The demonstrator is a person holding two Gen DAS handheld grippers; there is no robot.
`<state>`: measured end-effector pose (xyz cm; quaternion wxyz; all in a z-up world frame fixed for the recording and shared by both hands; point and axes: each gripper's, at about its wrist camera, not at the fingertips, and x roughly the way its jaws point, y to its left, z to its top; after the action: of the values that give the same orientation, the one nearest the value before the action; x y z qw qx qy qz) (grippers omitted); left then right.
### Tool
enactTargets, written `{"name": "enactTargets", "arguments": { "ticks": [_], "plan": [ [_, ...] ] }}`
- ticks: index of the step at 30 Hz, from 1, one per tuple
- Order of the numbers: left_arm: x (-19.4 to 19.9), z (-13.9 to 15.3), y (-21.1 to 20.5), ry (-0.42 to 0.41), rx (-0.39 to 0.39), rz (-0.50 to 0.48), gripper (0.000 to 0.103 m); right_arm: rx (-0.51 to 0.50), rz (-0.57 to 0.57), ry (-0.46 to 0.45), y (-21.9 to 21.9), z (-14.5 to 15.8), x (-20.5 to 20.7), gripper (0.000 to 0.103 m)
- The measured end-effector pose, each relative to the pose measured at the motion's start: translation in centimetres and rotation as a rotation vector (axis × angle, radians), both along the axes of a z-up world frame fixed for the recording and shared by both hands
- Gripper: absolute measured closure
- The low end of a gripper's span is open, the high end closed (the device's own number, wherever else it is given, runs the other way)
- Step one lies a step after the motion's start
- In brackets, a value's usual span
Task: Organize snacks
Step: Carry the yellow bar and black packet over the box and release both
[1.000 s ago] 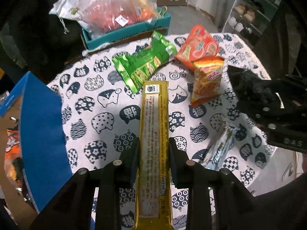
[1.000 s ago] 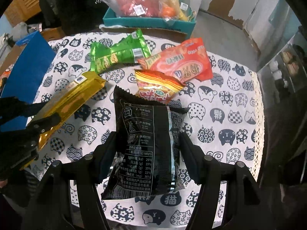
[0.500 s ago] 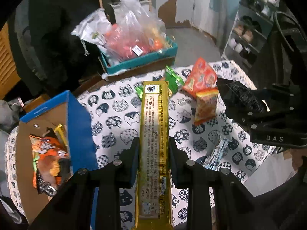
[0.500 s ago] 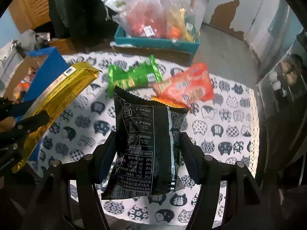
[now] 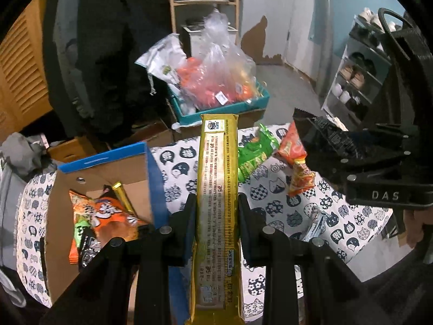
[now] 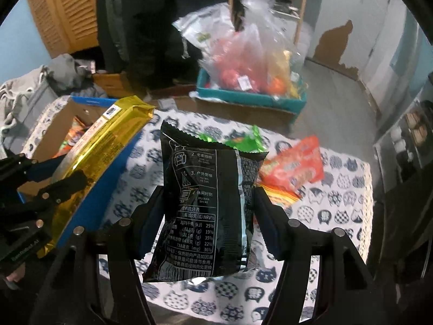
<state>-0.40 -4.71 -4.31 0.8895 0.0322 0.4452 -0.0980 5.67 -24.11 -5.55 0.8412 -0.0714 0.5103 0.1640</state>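
My left gripper (image 5: 216, 211) is shut on a long gold snack packet (image 5: 217, 189) and holds it high above the table; both also show in the right wrist view, the packet (image 6: 108, 140) at left. My right gripper (image 6: 208, 205) is shut on a black snack bag (image 6: 205, 203), also lifted; it shows in the left wrist view (image 5: 324, 138) at right. A blue-sided cardboard box (image 5: 151, 173) at left holds an orange bag (image 5: 108, 216) and other snacks. On the cat-print tablecloth (image 5: 276, 208) lie a green packet (image 5: 254, 151), an orange-red bag (image 5: 292, 143) and a small orange bag (image 5: 300, 176).
A silvery wrapper (image 5: 315, 224) lies near the table's front right. Behind the table a teal box (image 5: 224, 108) holds clear bags of goods. A shoe rack (image 5: 357, 81) stands at the right, a wooden shelf (image 5: 203, 2) at the back, grey clothes (image 6: 40, 86) at left.
Both grippers have risen well above the table with their snacks and tilted up. The blue box and its contents have come into view at left.
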Motion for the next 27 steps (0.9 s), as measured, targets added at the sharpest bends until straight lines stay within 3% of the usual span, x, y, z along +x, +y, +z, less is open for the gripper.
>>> {"name": "enactTargets", "arguments": {
  "ticks": [16, 27],
  "plan": [
    [-0.8, 2.2, 8.4, -0.043, -0.065, 0.141, 0.075, 0.005, 0.115, 0.007, 8.8, 0.9, 1.5, 0.039],
    [-1.5, 1.9, 13.5, -0.040, -0.089, 0.227, 0.075, 0.003, 0.190, 0.018, 15.0, 1.0, 2.3, 0.039]
  ]
}}
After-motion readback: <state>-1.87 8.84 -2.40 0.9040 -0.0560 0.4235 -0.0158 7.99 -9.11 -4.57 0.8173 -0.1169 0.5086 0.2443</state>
